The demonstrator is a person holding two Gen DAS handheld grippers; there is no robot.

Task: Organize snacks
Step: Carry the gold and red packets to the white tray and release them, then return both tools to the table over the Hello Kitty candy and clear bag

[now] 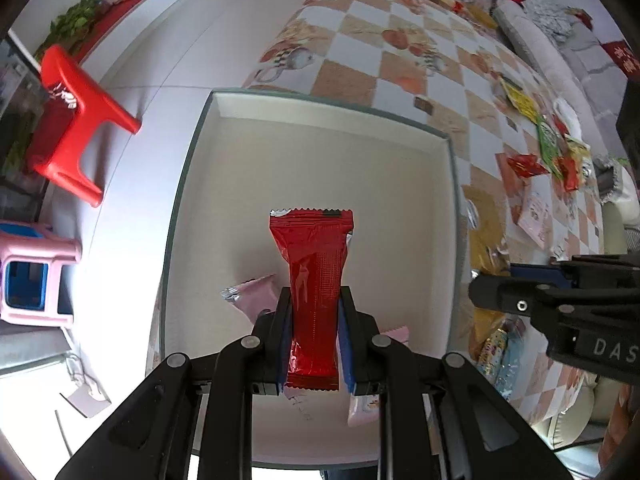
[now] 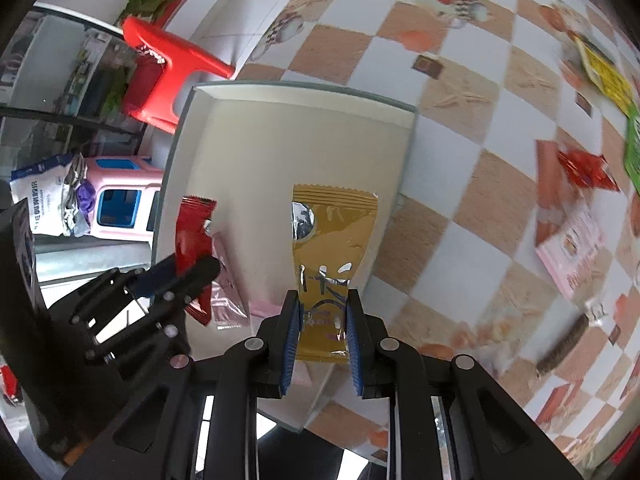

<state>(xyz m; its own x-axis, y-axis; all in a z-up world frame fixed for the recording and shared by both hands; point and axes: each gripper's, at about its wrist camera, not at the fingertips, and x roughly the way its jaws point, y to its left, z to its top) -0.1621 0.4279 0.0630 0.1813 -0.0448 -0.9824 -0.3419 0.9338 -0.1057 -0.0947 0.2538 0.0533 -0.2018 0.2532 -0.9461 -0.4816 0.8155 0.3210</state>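
Observation:
My left gripper (image 1: 314, 300) is shut on a red snack packet (image 1: 314, 276) and holds it above the white open box (image 1: 320, 148). Pink packets (image 1: 256, 296) lie on the box floor under it. My right gripper (image 2: 322, 304) is shut on a gold snack packet (image 2: 328, 248) over the box's right part (image 2: 280, 152). The left gripper (image 2: 176, 280) with the red packet (image 2: 194, 232) shows at the left of the right wrist view. The right gripper (image 1: 480, 288) shows at the right edge of the left wrist view.
The box sits at the edge of a checkered tablecloth (image 1: 400, 52). Several loose snack packets (image 1: 552, 152) lie to the right on the cloth. A red stool (image 1: 76, 120) and a pink stool (image 1: 32, 276) stand on the floor to the left.

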